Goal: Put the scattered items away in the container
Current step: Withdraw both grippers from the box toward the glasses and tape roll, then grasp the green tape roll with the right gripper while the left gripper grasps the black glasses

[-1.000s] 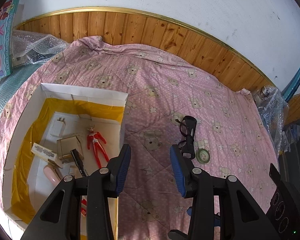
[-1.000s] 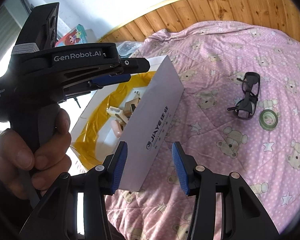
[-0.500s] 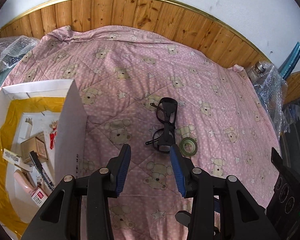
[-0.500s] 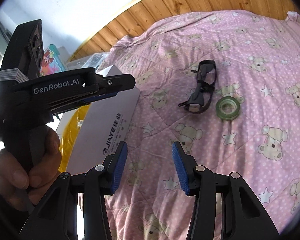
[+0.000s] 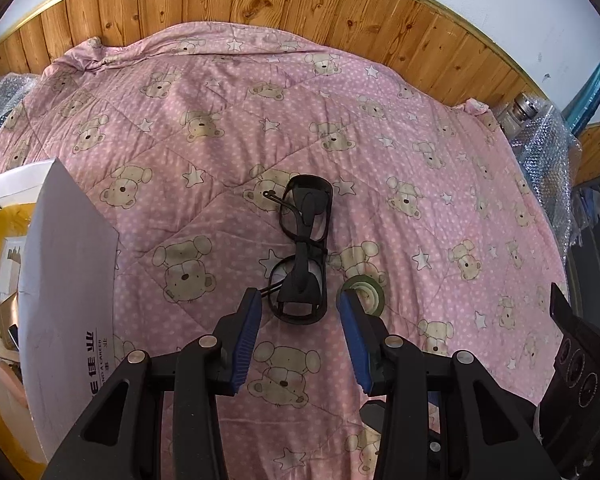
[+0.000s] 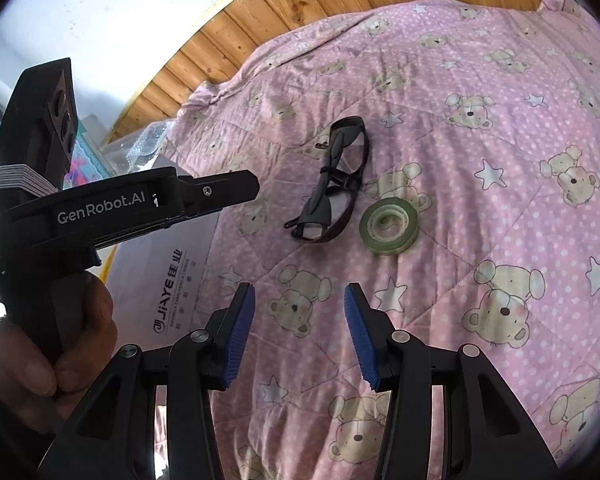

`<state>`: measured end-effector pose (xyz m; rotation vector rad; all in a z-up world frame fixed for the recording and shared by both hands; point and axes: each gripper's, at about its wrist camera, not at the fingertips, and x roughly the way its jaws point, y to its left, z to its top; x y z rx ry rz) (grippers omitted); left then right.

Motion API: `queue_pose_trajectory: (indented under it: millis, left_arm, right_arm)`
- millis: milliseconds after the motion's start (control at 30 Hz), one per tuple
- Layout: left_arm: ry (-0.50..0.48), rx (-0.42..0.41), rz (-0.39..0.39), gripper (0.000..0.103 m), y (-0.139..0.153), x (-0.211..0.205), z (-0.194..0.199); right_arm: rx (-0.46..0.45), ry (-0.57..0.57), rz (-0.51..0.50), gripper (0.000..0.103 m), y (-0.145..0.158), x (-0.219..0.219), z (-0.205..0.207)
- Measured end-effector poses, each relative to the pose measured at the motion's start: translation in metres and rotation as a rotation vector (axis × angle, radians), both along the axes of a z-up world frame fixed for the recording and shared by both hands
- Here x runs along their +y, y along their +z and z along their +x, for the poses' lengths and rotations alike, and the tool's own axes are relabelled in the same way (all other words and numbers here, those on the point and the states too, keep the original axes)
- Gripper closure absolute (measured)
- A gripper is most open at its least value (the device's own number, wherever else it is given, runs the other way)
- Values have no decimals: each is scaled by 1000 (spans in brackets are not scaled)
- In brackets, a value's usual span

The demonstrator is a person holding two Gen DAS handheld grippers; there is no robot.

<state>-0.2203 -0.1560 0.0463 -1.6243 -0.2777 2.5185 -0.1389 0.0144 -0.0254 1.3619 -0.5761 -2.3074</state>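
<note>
Hovering left gripper [image 5: 299,304] | jaws wide, empty, flanking glasses [image 5: 304,248] | right gripper [image 6: 299,298] jaws wide, empty

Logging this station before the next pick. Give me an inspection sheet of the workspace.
Surface: pink bear-print quilt, lightly rumpled.
Job's things: black glasses and green tape roll lie side by side on the quilt; white box at left already holds several items.
Clutter: nothing seen on the quilt.
Grippers: left tongs open, lined up on the glasses; right tongs open, empty.
Cables: nothing seen.
Surroundings: wooden wall panelling, bubble wrap at right.
</note>
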Motion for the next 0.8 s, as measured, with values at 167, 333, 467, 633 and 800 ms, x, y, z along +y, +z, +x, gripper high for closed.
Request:
queue_pose_trajectory:
  millis: [167,333,467,633,800]
  left_arm:
    - [-12,-21,-5,60,-13,8,-12]
    - [-30,-46,-14,60,-29,16,-27]
    - [-32,-70,-23,61,-44,19,-39]
    - [-38,-92,-30,61,-60,22,-53]
    - [-36,-109,-41,61,-78,23,-65]
  right_arm:
    - [1,-33,21,54,-5,13,-13]
    - [2,-43,52,60,-12,21,-29]
    - [-1,-51,76,61,-20,26,-40]
    - [-16,-48,110,62,-33,28,-53]
    - [-31,-30,154,66,-48,25,-64]
